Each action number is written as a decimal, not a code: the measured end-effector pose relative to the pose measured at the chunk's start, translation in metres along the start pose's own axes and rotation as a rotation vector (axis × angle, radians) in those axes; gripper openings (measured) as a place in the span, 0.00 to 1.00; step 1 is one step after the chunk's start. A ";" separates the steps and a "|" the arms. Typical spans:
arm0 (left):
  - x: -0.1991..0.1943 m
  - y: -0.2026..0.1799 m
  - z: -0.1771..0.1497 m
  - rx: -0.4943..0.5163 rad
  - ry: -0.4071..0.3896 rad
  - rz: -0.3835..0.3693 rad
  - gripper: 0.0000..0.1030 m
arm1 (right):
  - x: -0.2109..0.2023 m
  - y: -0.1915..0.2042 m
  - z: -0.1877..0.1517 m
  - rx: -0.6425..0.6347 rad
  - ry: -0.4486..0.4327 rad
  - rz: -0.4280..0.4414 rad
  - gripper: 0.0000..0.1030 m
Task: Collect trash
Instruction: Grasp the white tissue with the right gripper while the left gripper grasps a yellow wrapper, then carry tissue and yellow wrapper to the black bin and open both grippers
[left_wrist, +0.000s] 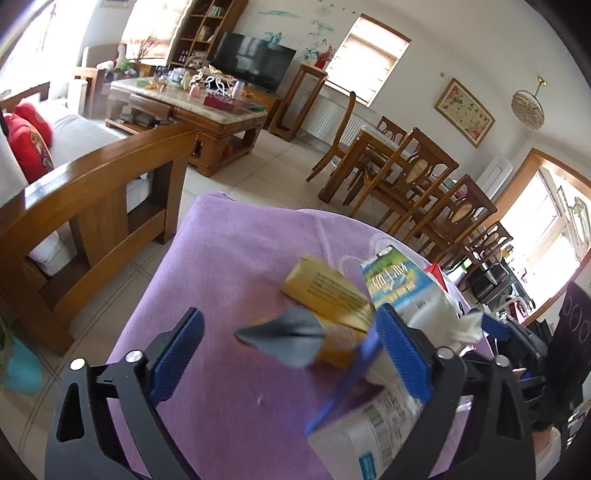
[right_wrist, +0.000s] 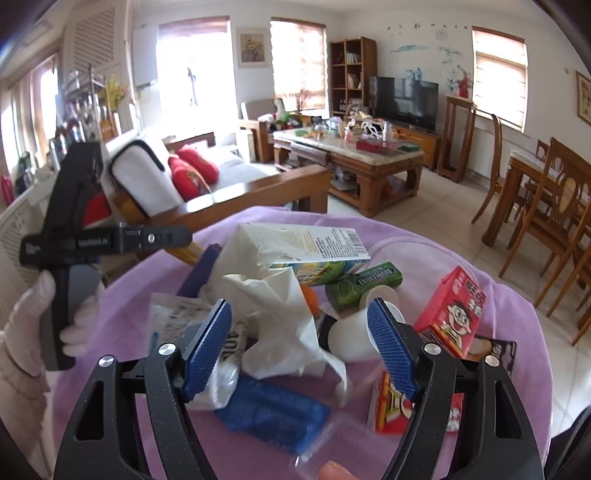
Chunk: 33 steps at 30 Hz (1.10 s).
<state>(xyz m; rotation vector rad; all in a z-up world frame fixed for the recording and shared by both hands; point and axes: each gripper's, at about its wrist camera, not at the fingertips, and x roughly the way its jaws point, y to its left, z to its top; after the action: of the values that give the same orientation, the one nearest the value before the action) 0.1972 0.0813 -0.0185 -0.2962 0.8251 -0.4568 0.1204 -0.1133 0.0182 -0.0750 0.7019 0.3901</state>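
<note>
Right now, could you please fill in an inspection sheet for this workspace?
Surface: purple cloth covering the table.
Job's things: crumpled white tissue, white-green drink carton, red cartoon juice box, green gum pack, white plastic cup, blue wrapper, yellow carton, grey folded paper.
Clutter: nothing seen beyond the trash.
Grippers: right gripper open over the tissue; left gripper open around the grey paper.
Cables: nothing seen.
Surroundings: wooden sofa, coffee table, dining chairs.
</note>
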 end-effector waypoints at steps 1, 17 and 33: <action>0.006 0.001 0.002 -0.009 0.019 -0.011 0.76 | 0.007 0.001 0.001 0.009 0.012 0.019 0.54; -0.022 0.014 -0.013 -0.133 -0.008 -0.102 0.04 | -0.034 0.014 -0.010 0.080 -0.101 0.110 0.03; -0.129 -0.053 -0.011 -0.028 -0.209 -0.102 0.03 | -0.180 -0.046 -0.036 0.157 -0.268 0.038 0.03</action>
<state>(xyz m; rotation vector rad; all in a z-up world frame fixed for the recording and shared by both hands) 0.0982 0.0993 0.0787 -0.4066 0.6149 -0.5007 -0.0095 -0.2214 0.1037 0.1380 0.4673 0.3721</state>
